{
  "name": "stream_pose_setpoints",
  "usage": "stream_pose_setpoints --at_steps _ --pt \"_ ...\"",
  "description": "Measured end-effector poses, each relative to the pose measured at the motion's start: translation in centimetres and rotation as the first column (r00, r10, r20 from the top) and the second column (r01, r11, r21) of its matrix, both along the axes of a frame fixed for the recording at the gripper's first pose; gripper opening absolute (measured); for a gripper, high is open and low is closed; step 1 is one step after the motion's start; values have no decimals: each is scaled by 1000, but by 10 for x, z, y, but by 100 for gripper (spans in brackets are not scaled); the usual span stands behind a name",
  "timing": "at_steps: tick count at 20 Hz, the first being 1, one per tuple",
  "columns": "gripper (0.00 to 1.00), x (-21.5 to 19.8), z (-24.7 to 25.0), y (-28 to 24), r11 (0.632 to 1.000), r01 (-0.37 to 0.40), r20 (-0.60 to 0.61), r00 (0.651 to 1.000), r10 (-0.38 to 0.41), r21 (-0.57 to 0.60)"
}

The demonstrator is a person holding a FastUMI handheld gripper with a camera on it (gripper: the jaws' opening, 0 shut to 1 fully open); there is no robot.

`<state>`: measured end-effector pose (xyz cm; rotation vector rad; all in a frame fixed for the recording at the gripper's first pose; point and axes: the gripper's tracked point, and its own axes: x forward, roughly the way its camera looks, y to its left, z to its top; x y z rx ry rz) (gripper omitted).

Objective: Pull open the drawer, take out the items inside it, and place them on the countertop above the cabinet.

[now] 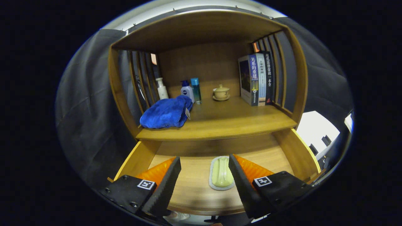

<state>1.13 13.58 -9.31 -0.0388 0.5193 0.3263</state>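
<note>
The gripper [204, 172] hangs over the pulled-out drawer [292, 153] with its fingers spread wide, holding nothing. Between them, closer to the right finger and just beside its inner edge, a pale green soap dish [221, 177] lies flat on the drawer floor; whether it touches the finger is unclear. Its long axis runs from the gripper toward the back of the drawer. Nothing else lies around it in the drawer. The gripper points forward and somewhat downward into the drawer. Beyond the fingers, the countertop [226, 125] carries a crumpled blue towel [165, 113], a white pump bottle [162, 88], a blue-capped bottle [187, 91], a slim teal bottle [196, 90], a lidded cup on a saucer [221, 93] and upright books [256, 78].
</note>
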Motion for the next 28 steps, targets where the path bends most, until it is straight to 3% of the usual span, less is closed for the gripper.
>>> stream_pose_setpoints --at_steps 8,16,20,22,26,28 --pt "99 36 -56 0 990 -22 -223 975 -11 -143" --pt "99 41 -93 -11 981 -18 -399 915 -61 -192" --pt "81 43 -98 -13 981 -16 -447 892 -74 -195" --pt "77 45 -97 -18 976 -11 -451 888 -91 -219" --pt "19 45 -95 -25 976 17 -453 884 -116 -217" --pt "13 47 -95 -27 978 32 -450 885 -123 -204"
